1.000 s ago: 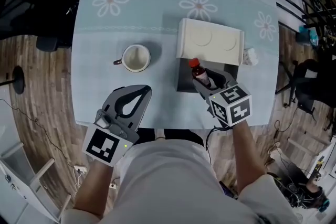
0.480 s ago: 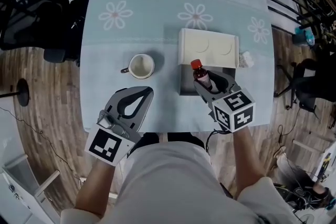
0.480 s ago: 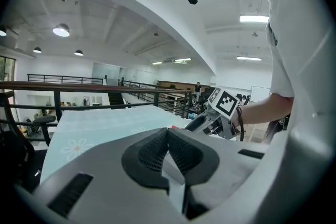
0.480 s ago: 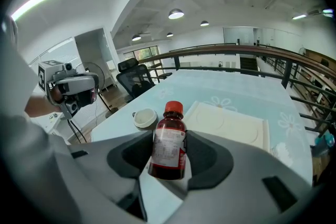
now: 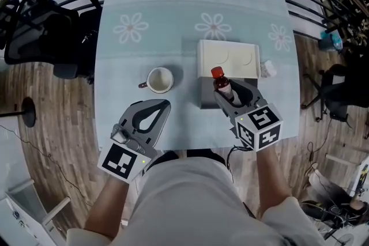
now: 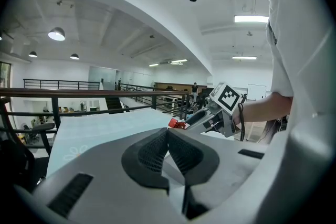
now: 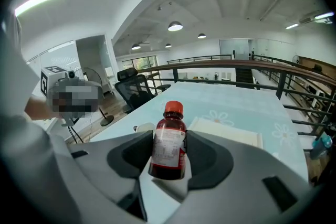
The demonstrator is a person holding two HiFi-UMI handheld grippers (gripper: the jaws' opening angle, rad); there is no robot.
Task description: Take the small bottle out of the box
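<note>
Right gripper is clamped on the labelled body of the small bottle. The bottle stands red cap up, over the dark open compartment of the box, just in front of its white lid. Whether its base has cleared the box wall is not visible. If it hasn't, a sideways pull could snag it and twist the round, smooth bottle out of the pads, or drag the box along. Left gripper, closed and empty, waits well left of the box.

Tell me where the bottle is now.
In the head view, right of centre, the bottle sits clamped between the right gripper jaws at the open box, to the right of the mug.
</note>
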